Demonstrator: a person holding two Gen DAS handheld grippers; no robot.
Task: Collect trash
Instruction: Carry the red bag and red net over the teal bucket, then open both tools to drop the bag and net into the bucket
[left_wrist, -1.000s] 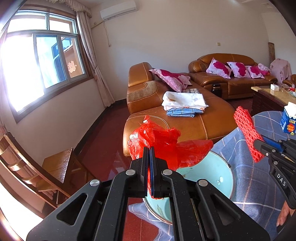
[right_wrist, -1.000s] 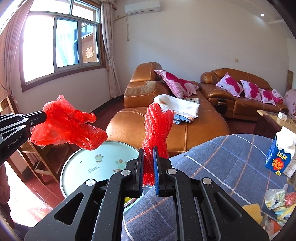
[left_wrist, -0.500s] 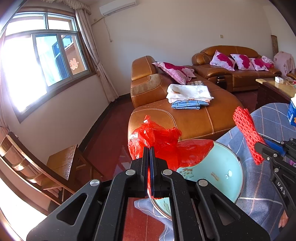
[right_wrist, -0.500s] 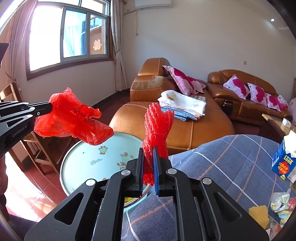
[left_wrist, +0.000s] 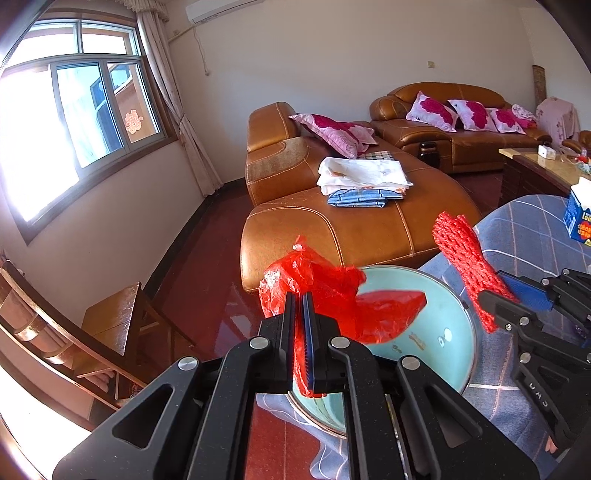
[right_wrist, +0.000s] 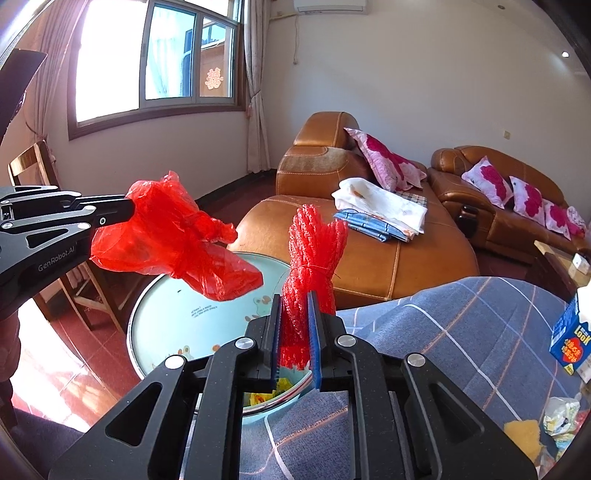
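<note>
above the basin (left_wrist: 439, 347) we hold two grippers, each with one piece of trash. our left gripper (left_wrist: 302, 314) pinches a red bag (left_wrist: 343, 306); its jaws have just been opening a little, yet a fold of the film sits between the pads and the gap is narrow. the bag hangs forward of the fingertips, over the left part of the basin rim. seen from the right wrist, the same bag (right_wrist: 177, 236) projects from the left gripper's tip toward the centre of the view.

our right gripper (right_wrist: 295, 325) holds a red net (right_wrist: 314, 254). its jaws have just been opening, and the pads now stand a little apart with the tied bundle between them; we cannot tell for certain whether both pads press on it. the net stands upright out of the jaws, flared at the top and bound at the waist. from the left wrist, the net (left_wrist: 465, 269) leans up and left from the right gripper.

the basin is pale blue, round, with cartoon prints inside and yellow scraps (right_wrist: 264, 397) at its bottom. it sits against a checked cloth (right_wrist: 461, 332). beyond it stands a brown sofa (right_wrist: 376, 258) with folded linen (right_wrist: 380, 210). a blue carton (right_wrist: 570, 343) stands on the cloth at right.
</note>
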